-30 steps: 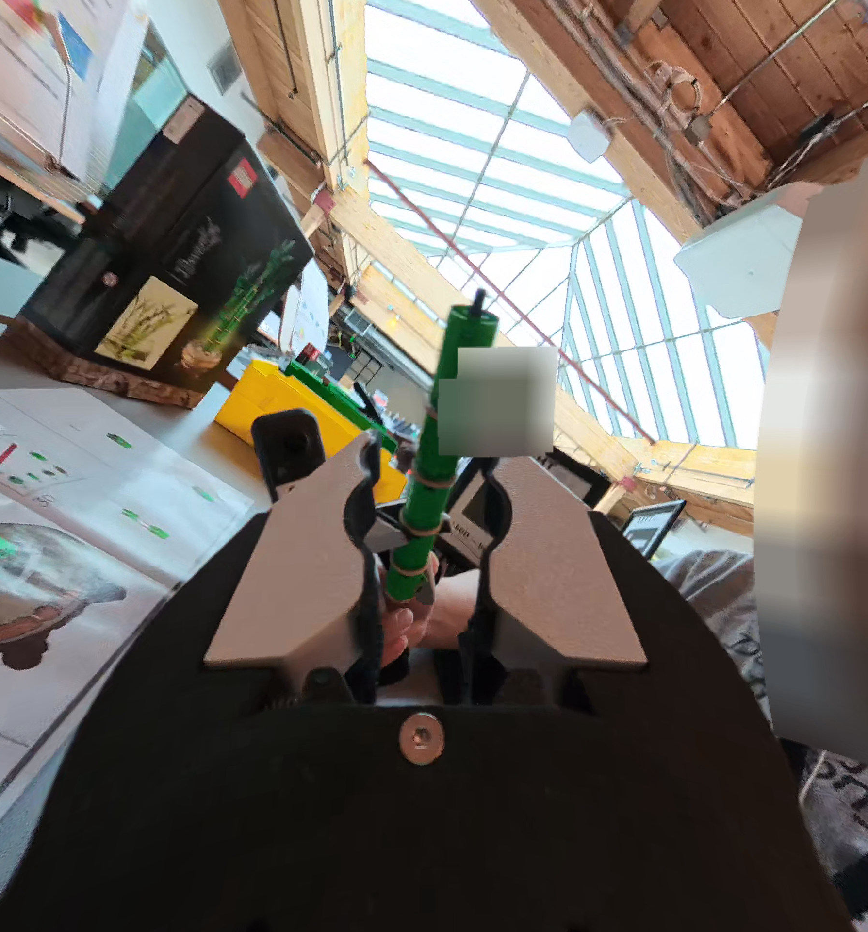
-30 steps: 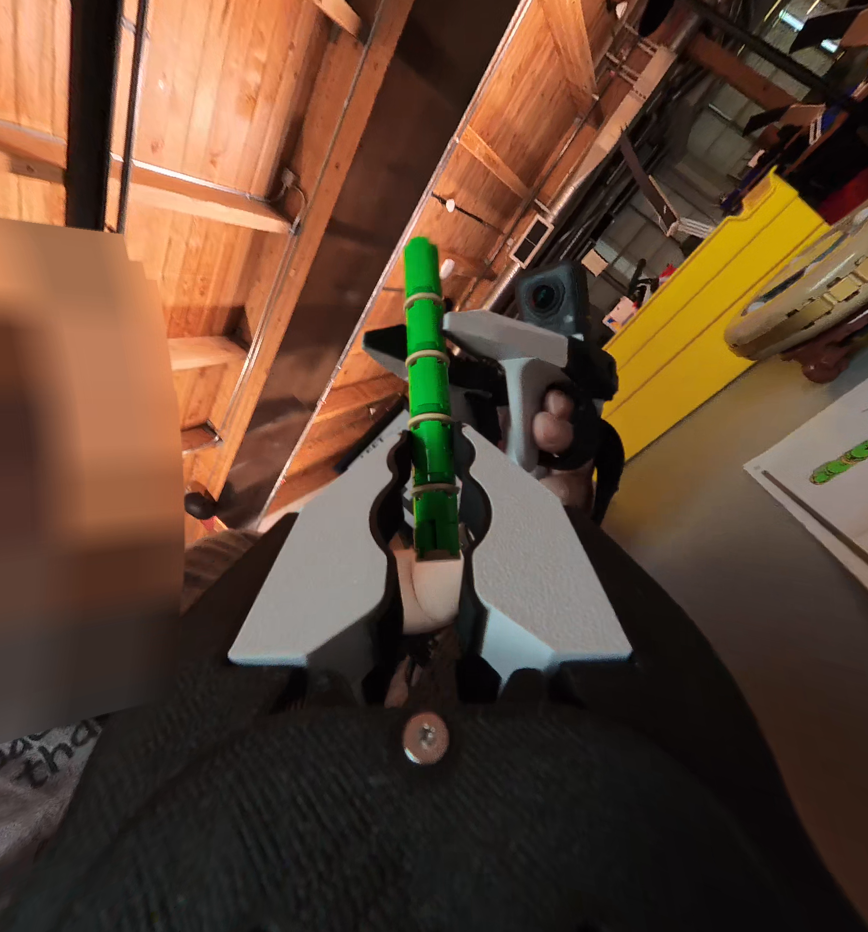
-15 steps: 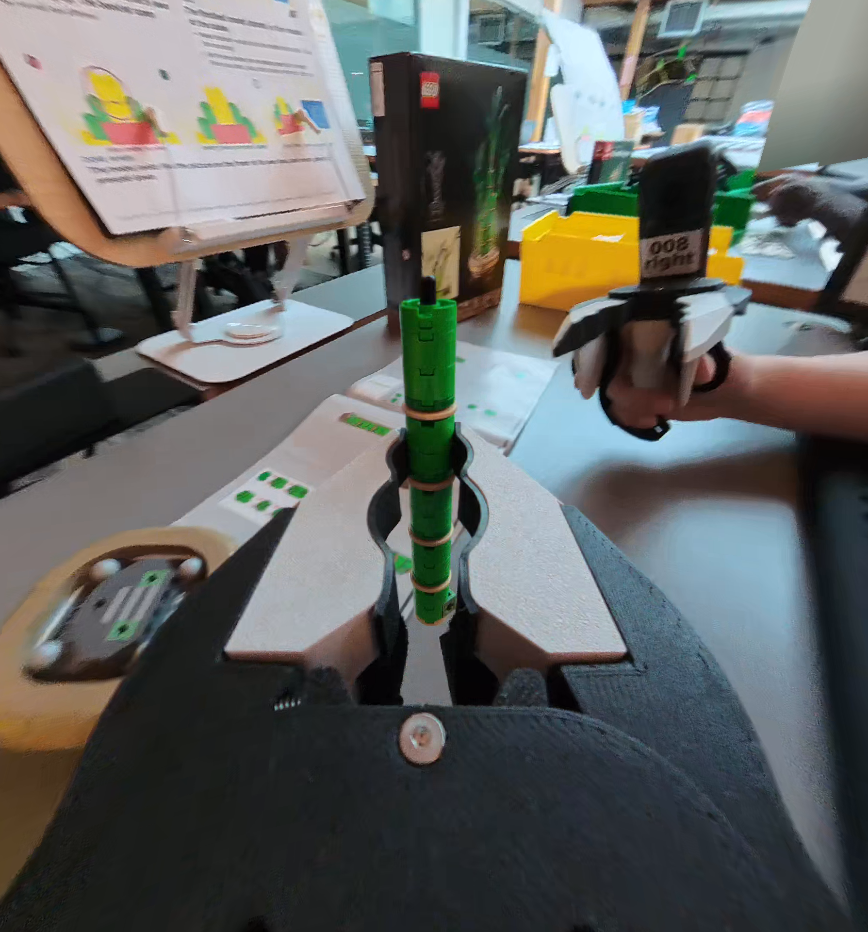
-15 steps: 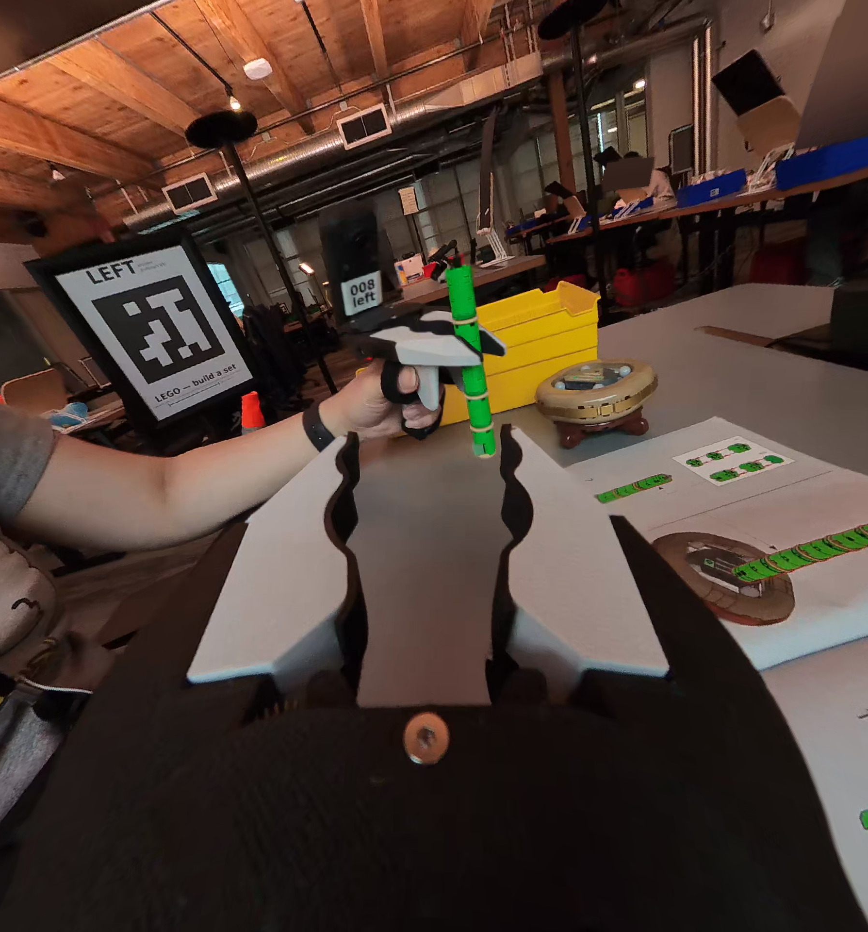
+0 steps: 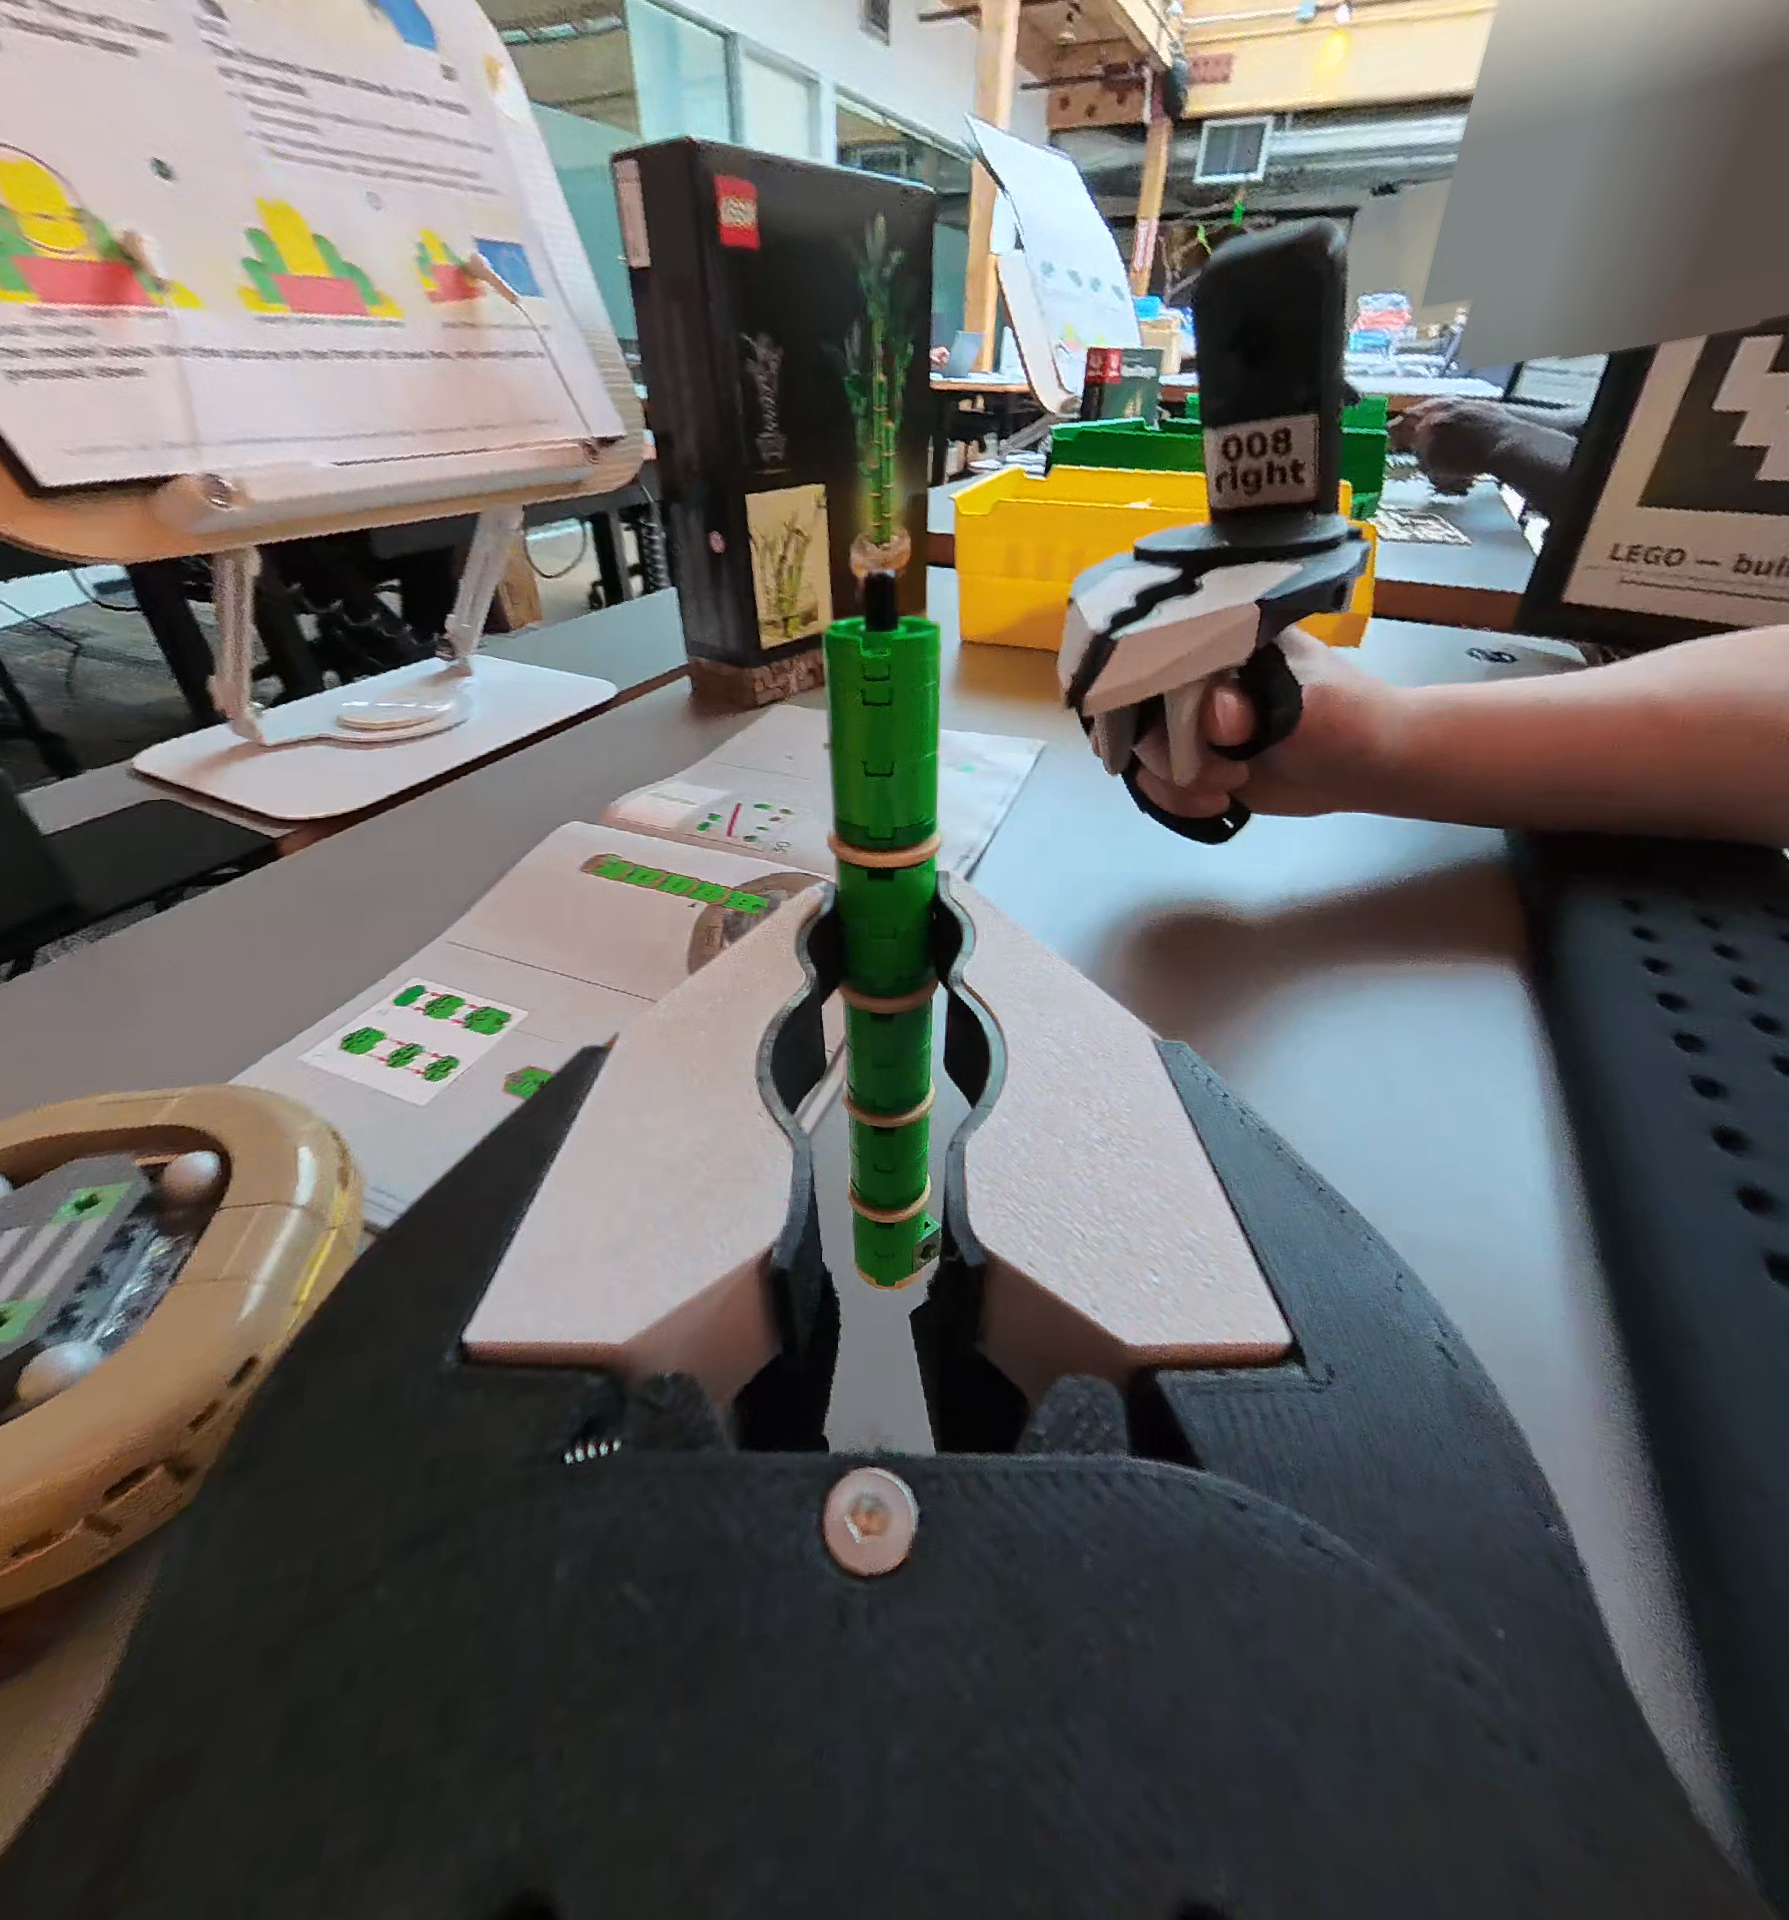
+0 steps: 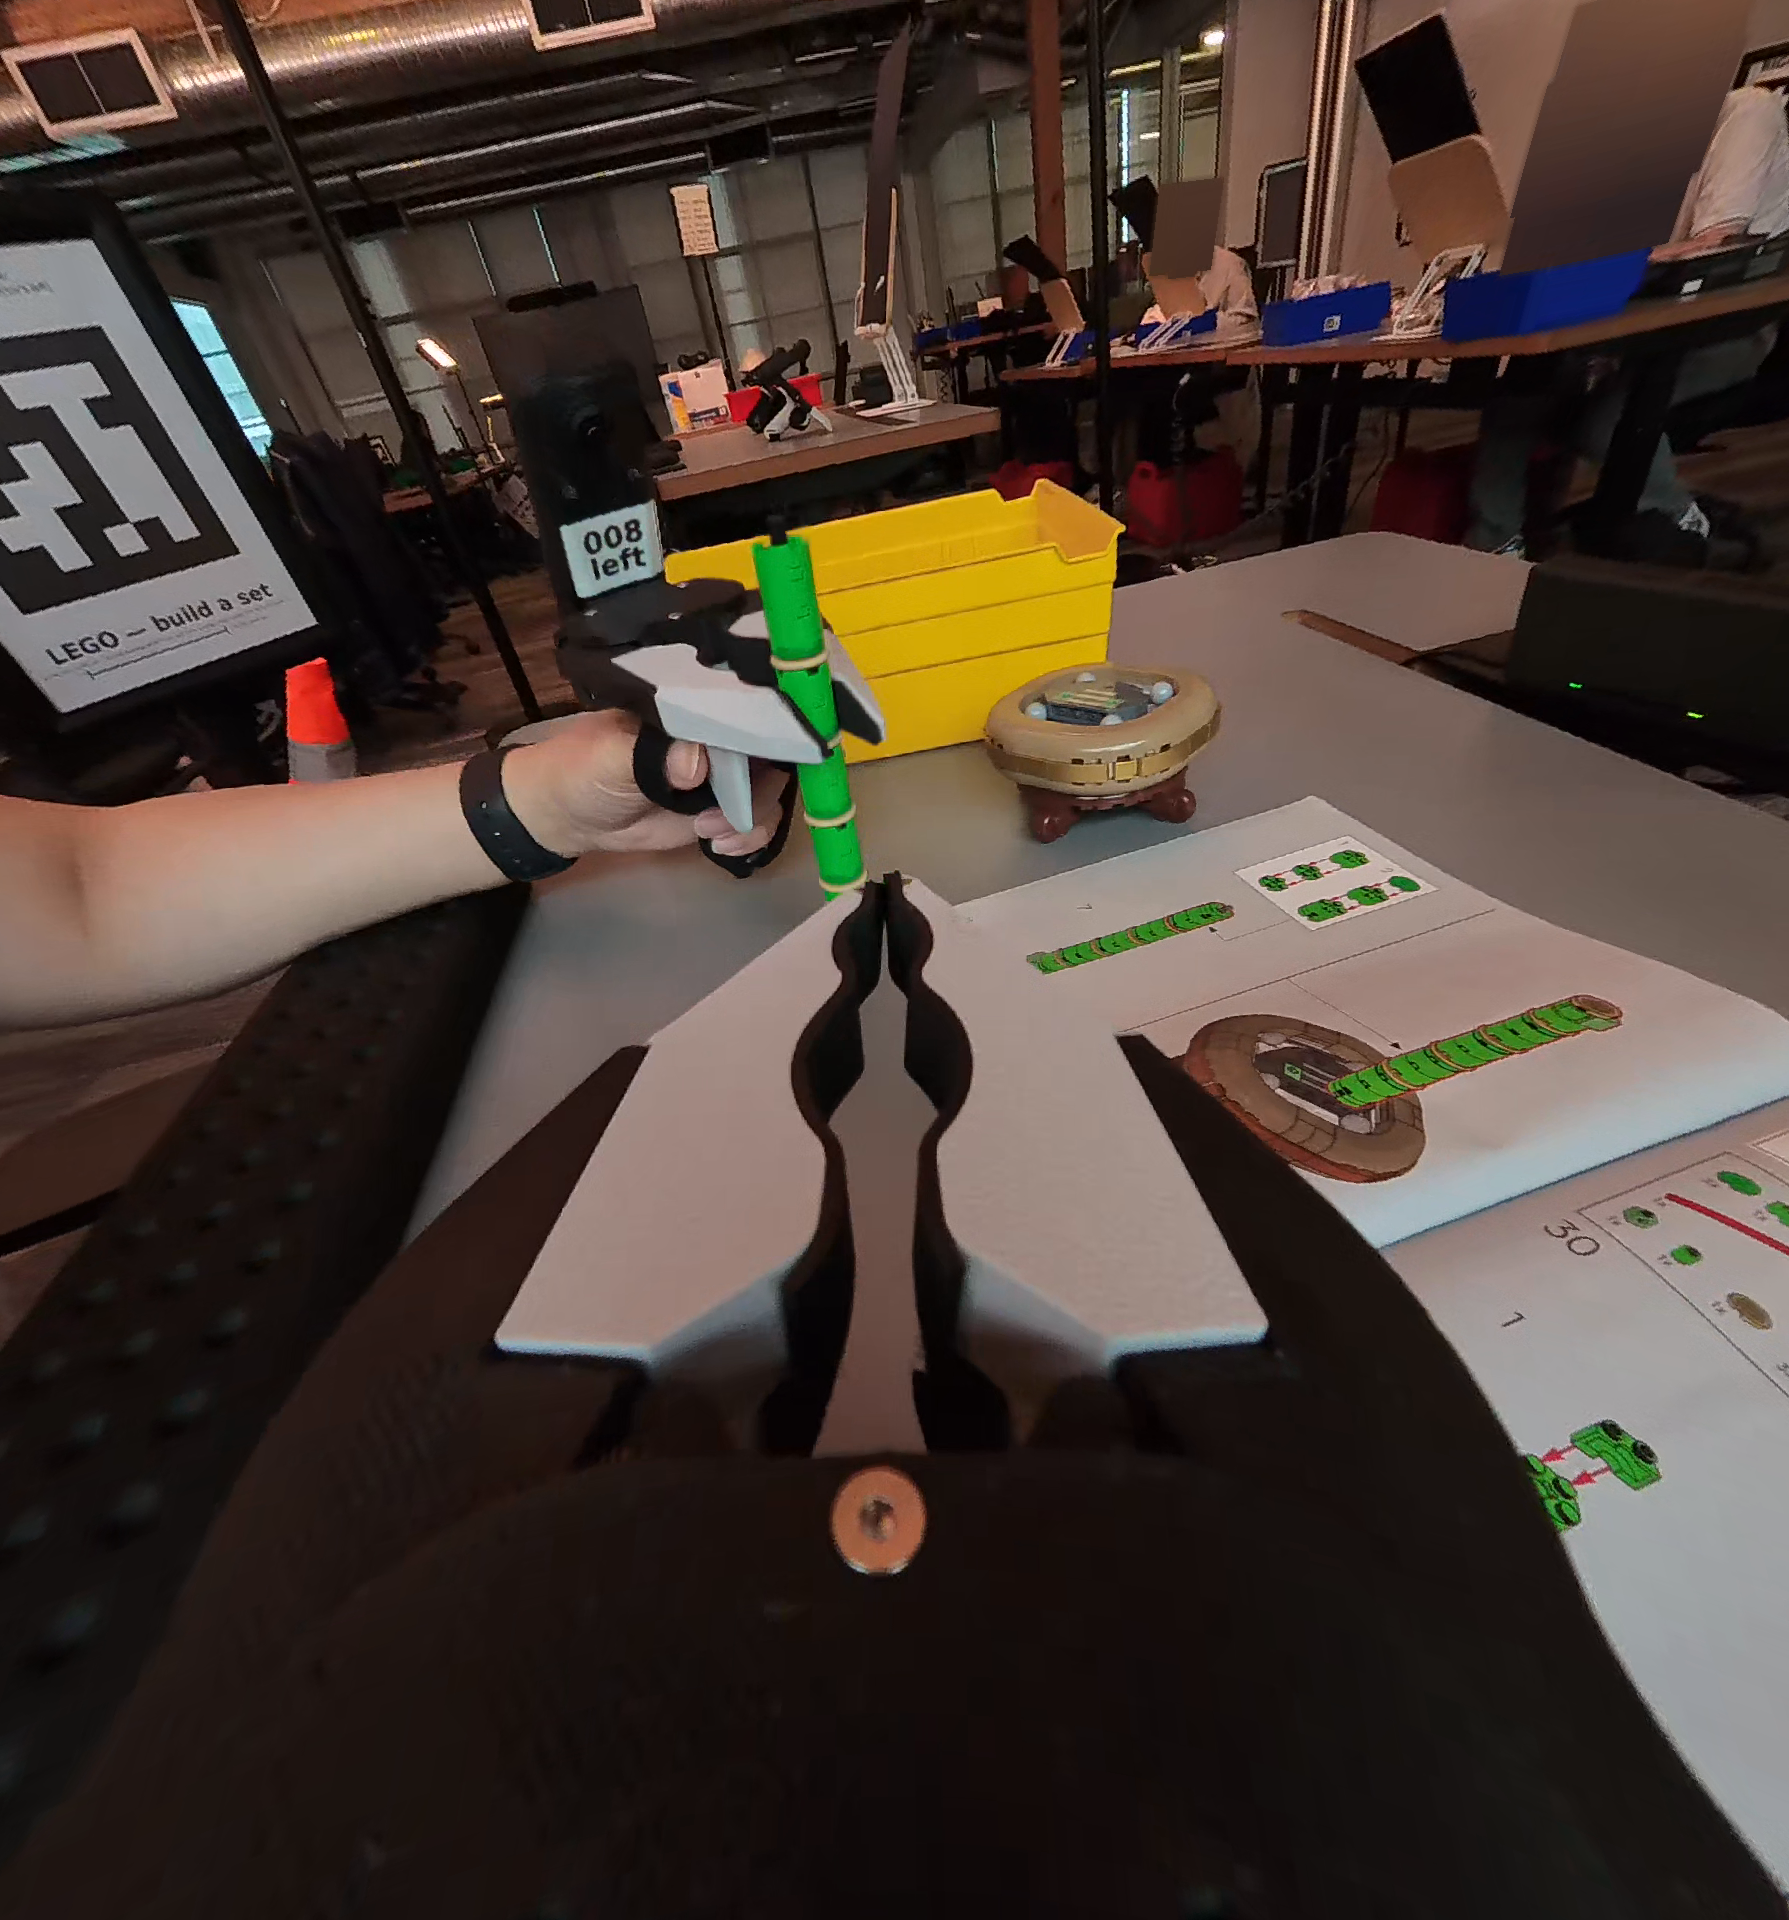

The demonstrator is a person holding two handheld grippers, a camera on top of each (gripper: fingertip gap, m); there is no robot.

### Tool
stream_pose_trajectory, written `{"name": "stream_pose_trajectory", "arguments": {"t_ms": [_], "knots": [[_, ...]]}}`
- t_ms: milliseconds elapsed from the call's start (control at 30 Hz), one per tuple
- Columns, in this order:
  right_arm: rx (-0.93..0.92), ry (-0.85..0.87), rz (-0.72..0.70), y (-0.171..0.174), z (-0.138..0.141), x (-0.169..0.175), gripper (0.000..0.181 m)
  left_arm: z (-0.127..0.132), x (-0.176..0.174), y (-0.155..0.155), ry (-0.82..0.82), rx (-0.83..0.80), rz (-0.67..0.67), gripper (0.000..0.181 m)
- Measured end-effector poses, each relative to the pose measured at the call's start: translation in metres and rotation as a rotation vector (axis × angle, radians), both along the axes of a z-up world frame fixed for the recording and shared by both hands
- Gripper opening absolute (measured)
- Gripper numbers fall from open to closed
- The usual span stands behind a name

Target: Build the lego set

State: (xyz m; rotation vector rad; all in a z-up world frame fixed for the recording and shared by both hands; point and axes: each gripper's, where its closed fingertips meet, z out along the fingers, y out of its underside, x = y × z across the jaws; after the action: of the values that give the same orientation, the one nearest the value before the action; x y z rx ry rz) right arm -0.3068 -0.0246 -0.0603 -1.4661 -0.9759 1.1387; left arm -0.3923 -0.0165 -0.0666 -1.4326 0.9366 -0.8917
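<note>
A green bamboo stalk (image 5: pixel 885 935) of stacked round lego segments with tan rings stands upright between the fingers of my left gripper (image 5: pixel 885 914), which is shut on its lower half. A black pin sticks out of its top. In the right wrist view the left gripper (image 6: pixel 755 686) holds the stalk (image 6: pixel 807 717) above the table. My right gripper (image 6: pixel 885 888) is shut and empty, its tips just below and in front of the stalk's lower end. It also shows in the left wrist view (image 5: pixel 1181 613), to the right of the stalk. The tan round pot base (image 6: pixel 1103 727) sits on the table (image 6: pixel 1389 675).
An open instruction booklet (image 6: pixel 1389 987) lies on the table. A yellow bin (image 6: pixel 921 623) stands behind the pot base (image 5: pixel 90 1299). A black lego box (image 5: pixel 776 416) and a page stand (image 5: pixel 246 239) are at the back. A black perforated chair back (image 5: pixel 1700 1143) is beside me. My hands' fingertips stand some 10 centimetres from each other.
Both grippers held the stalk pointed up at the ceiling. The right gripper let go, opened and drew back, then shut empty. The left gripper swung down level with the stalk upright.
</note>
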Motion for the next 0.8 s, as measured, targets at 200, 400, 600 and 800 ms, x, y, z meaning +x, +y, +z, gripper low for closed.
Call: {"name": "stream_pose_trajectory", "arguments": {"t_ms": [200, 400, 600, 800], "knots": [[-0.048, -0.011, 0.011, 0.001, -0.007, -0.002, 0.000, -0.016, 0.017, -0.008, 0.070, 0.019, -0.078, 0.015], [-0.050, -0.027, 0.025, -0.002, -0.010, -0.005, 0.000, -0.025, 0.022, -0.010, 0.129, 0.028, -0.092, 0.015], [-0.062, -0.038, 0.039, -0.004, -0.013, -0.007, 0.000, -0.027, 0.018, -0.007, 0.131, 0.007, -0.075, 0.015], [-0.071, -0.045, 0.051, -0.005, -0.015, -0.009, 0.000, -0.027, 0.008, -0.006, 0.134, -0.023, -0.063, 0.016]]}}
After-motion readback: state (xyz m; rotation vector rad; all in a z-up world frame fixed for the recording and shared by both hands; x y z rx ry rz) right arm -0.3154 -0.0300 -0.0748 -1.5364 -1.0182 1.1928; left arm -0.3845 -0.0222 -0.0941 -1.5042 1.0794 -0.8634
